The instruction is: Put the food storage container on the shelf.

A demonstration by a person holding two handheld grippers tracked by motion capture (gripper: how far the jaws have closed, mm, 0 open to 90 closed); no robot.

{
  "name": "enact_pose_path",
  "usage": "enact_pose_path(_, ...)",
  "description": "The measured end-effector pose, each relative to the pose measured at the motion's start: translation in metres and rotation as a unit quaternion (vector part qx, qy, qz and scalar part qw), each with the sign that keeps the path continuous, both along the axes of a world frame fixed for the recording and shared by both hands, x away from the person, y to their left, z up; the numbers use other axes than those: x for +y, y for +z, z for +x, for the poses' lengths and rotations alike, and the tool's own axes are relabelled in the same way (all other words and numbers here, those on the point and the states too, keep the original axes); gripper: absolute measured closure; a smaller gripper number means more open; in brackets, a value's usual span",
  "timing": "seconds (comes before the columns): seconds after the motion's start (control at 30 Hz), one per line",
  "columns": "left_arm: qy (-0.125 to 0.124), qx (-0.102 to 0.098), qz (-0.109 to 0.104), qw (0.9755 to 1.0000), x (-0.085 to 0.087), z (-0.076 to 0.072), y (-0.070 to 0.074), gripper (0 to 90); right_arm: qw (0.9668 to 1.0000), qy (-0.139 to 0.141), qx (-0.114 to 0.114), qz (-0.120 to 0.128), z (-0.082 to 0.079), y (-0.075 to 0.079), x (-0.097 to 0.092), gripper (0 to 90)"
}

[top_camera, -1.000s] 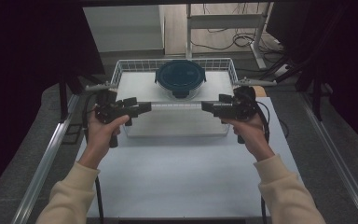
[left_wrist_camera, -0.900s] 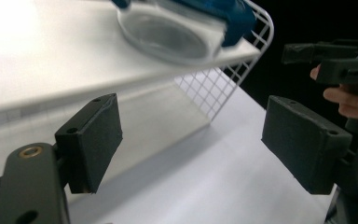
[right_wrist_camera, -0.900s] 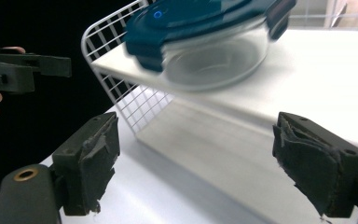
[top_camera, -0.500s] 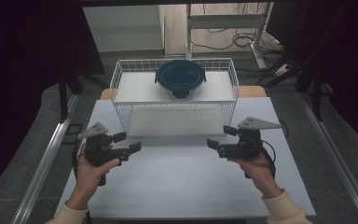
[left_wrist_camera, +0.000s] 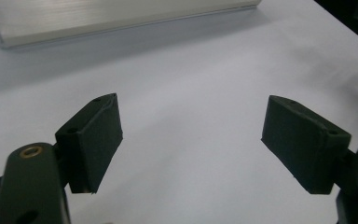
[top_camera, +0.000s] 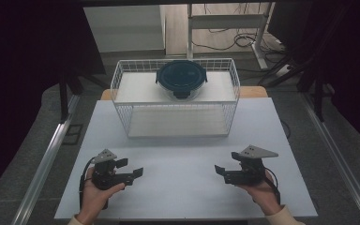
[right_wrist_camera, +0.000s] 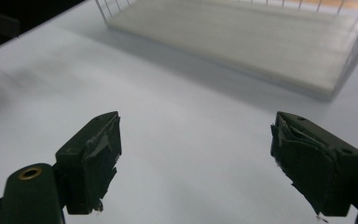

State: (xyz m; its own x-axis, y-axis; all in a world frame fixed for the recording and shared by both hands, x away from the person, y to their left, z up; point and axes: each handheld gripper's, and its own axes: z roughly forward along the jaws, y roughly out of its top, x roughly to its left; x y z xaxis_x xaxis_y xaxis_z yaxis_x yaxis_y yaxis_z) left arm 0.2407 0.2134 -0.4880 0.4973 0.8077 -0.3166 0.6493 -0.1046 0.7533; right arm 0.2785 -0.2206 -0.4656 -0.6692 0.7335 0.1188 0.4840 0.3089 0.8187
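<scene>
Your left gripper [top_camera: 138,171]: jaws spread, nothing between them, low over the white table [top_camera: 183,197]. Your right gripper [top_camera: 218,169]: likewise spread and empty. Dark-lidded round container [top_camera: 181,78]: inside the wire basket [top_camera: 122,101], well apart from both.

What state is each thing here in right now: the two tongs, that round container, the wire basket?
Left tongs: open, nothing between the jaws, low over the white table.
Right tongs: open, empty, low over the table.
Round container: dark lid on, sitting inside the basket at its far side.
Wire basket: upright on the table, untouched.
</scene>
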Motion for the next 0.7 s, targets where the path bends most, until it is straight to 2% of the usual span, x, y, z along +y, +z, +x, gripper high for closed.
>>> enact_pose_path(0.13, 0.004, 0.0, -0.002, 1.0, 0.002, 0.001, -0.001, 19.3, 1.0, -0.006, -0.001, -0.005, -0.003, -0.005, -0.007, 15.9)
enact_pose_path(0.33, 0.0, 0.006, 0.003, 1.0, 0.002, 0.005, -0.006, 19.3, 0.9998, -0.015, -0.016, -0.002, -0.002, -0.004, -0.011, 15.8)
enact_pose_path(0.47, 0.003, 0.008, 0.006, 0.9999, 0.004, 0.005, -0.008, 19.3, 0.9997, -0.016, -0.015, -0.001, -0.001, -0.003, -0.014, 15.7)
enact_pose_path(0.57, 0.003, 0.017, 0.01, 0.9998, 0.005, 0.008, -0.014, 19.3, 0.9995, -0.028, -0.017, 0.005, 0.002, -0.002, -0.021, 15.2)
enact_pose_path(0.7, 0.0, 0.02, 0.017, 0.9997, 0.004, 0.008, -0.018, 19.3, 0.9991, -0.041, -0.012, 0.003, 0.007, -0.006, -0.03, 14.6)
